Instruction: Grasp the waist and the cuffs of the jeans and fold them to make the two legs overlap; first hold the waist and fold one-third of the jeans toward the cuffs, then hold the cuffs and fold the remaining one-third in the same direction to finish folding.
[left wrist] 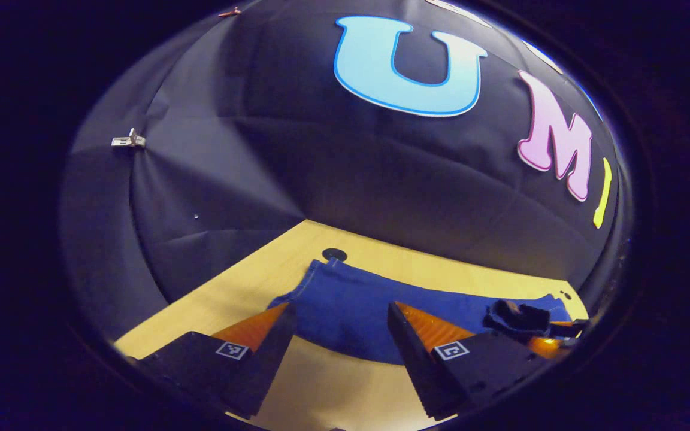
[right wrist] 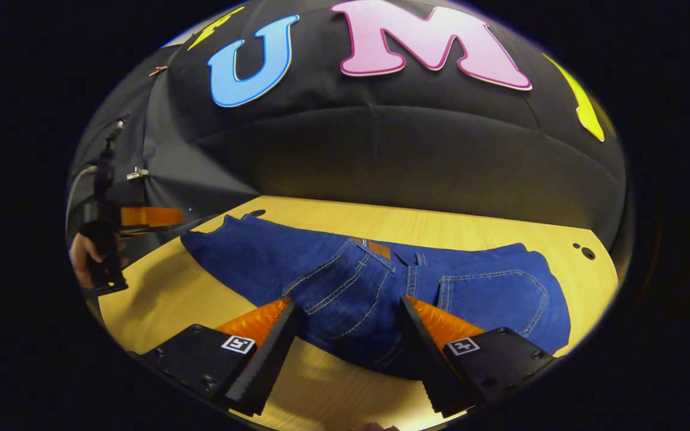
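Yellow bench (right wrist: 159,299) holds the jeans (right wrist: 333,281) stretched sideways, waist end before the wide-apart right gripper (right wrist: 348,335), leg end before the wide-apart left gripper (left wrist: 339,341).

jeans (right wrist: 345,281) near hem behind jaws | cuffs cut off, left gripper view

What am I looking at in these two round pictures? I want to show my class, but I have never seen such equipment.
A person holds a two-finger grabbing tool in each hand, and each tool carries a wide-angle camera looking along its own fingers. The left gripper view shows the left gripper, jaws open, above the leg end of blue jeans lying on a wooden table. The right gripper view shows the right gripper, jaws also open, over the waist and back pockets, with the person's hand holding the other tool at far left. Nothing is gripped yet.
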Tool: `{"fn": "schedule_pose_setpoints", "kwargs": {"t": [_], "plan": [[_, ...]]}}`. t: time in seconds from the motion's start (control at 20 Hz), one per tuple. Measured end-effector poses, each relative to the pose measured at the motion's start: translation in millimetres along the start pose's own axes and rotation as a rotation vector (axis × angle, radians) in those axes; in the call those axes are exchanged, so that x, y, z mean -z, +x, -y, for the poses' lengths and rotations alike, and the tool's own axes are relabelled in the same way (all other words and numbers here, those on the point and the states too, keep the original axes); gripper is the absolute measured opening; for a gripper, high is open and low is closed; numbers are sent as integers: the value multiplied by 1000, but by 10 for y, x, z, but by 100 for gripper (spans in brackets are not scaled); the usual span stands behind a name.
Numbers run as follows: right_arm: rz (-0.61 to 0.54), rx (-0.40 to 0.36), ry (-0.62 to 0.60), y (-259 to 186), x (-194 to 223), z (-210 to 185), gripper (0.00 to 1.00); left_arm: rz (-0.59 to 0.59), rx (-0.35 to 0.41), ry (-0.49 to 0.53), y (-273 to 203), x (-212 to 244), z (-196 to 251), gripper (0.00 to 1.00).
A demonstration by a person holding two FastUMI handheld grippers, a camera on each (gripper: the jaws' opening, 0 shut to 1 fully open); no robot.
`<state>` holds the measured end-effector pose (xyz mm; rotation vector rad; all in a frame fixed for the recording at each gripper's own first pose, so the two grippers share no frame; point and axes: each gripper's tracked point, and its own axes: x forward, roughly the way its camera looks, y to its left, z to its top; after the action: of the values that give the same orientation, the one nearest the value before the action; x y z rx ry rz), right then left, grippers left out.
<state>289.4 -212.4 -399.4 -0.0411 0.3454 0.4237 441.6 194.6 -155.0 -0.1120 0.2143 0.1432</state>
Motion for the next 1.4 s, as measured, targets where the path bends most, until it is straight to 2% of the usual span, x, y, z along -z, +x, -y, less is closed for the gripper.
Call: {"fn": "schedule_pose_setpoints", "kwargs": {"t": [0.15, 0.25, 0.4, 0.45, 0.5, 0.55, 0.7, 0.8, 0.85, 0.95, 1.1, 1.15, 1.25, 1.4], "plan": [[35, 31, 1, -198, -84, 147, 100, -86, 11, 68, 403, 112, -240, 96], [47, 73, -44, -283, -107, 359, 100, -145, 37, 62, 623, 229, -274, 96], [19, 112, -65, -294, -21, 599, 99, -226, 17, 6, 787, 418, -388, 96], [-5, 124, -61, -283, 45, 682, 99, -204, 42, -11, 807, 337, -340, 98], [-27, 137, -55, -257, 110, 756, 100, -239, 92, -51, 753, 383, -193, 94], [-44, 136, -42, -211, 168, 786, 100, -243, 106, -51, 752, 370, -128, 89], [-115, 123, 16, -135, 362, 794, 99, -314, 170, 14, 694, 470, 112, 89], [-101, 122, 4, -116, 335, 783, 99, -340, 247, 58, 653, 511, 356, 89], [-104, 121, -5, -127, 347, 794, 99, -346, 201, 79, 833, 664, 383, 82], [-112, 114, -9, -145, 345, 772, 99, -301, 177, 44, 815, 538, 361, 45], [-123, 114, -4, -216, 327, 812, 99, -256, 166, -48, 760, 488, 324, 37], [-120, 118, -2, -249, 326, 839, 98, -250, 168, -68, 748, 485, 320, 24], [-99, 139, -6, -356, 284, 913, 97, -238, 148, -75, 756, 473, 264, 16], [-47, 153, -18, -493, 110, 965, 97, -190, 125, -56, 691, 313, 300, 8]]}}
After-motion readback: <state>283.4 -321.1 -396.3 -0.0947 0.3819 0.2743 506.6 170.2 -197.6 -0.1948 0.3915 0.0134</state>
